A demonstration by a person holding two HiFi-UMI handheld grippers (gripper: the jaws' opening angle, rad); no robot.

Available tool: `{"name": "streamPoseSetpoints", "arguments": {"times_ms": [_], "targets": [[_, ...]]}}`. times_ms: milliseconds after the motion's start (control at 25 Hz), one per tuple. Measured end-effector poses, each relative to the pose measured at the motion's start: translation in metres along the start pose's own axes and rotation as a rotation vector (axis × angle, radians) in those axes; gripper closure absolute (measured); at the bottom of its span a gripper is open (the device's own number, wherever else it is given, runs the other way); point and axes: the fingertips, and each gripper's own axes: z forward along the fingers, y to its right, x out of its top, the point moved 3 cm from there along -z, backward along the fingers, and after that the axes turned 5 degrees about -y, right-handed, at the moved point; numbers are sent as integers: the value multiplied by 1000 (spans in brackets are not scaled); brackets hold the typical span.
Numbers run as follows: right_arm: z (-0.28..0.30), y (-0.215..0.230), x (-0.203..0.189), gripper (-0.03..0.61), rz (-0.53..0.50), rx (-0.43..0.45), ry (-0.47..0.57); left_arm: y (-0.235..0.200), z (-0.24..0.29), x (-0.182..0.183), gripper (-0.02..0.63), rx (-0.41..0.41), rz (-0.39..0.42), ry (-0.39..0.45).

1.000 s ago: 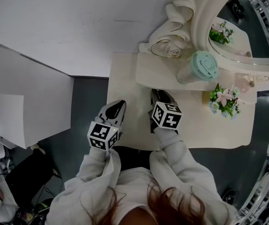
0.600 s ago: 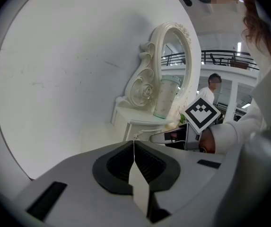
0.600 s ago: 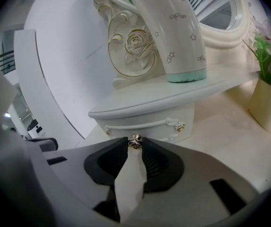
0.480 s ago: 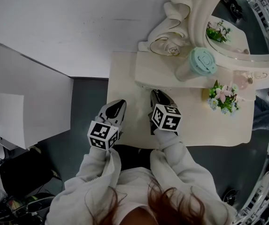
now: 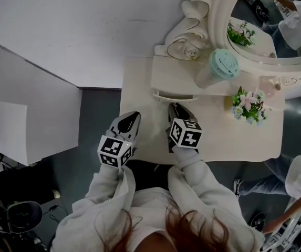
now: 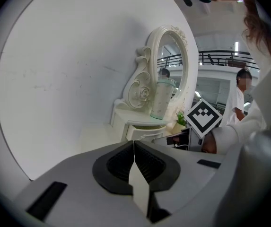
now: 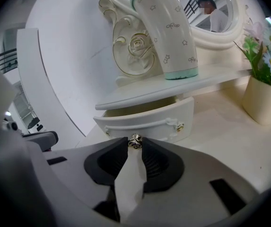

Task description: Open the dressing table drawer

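While the right gripper (image 7: 135, 150) clamps the small drawer knob (image 7: 135, 141), a skewed pull could slip it free or rock the tumbler (image 7: 166, 32) above; left gripper (image 6: 134, 150) closed, empty.

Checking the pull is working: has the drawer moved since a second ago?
Yes. The drawer now juts out from under the shelf, toward the person, with the right gripper shut on its knob.

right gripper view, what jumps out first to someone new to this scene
The right gripper is clamped on the small metal knob of the drawer, which stands slightly pulled out under the little shelf. On that shelf a tall tumbler stands before the ornate mirror, with a flower pot to its right.
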Motion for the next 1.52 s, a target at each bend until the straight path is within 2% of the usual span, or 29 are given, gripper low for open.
{"name": "streamPoseSetpoints", "arguments": {"times_ms": [1520], "targets": [[-24,-5,-31,471,-3,26,-27,14,2,2,594,-13,6,22]]}}
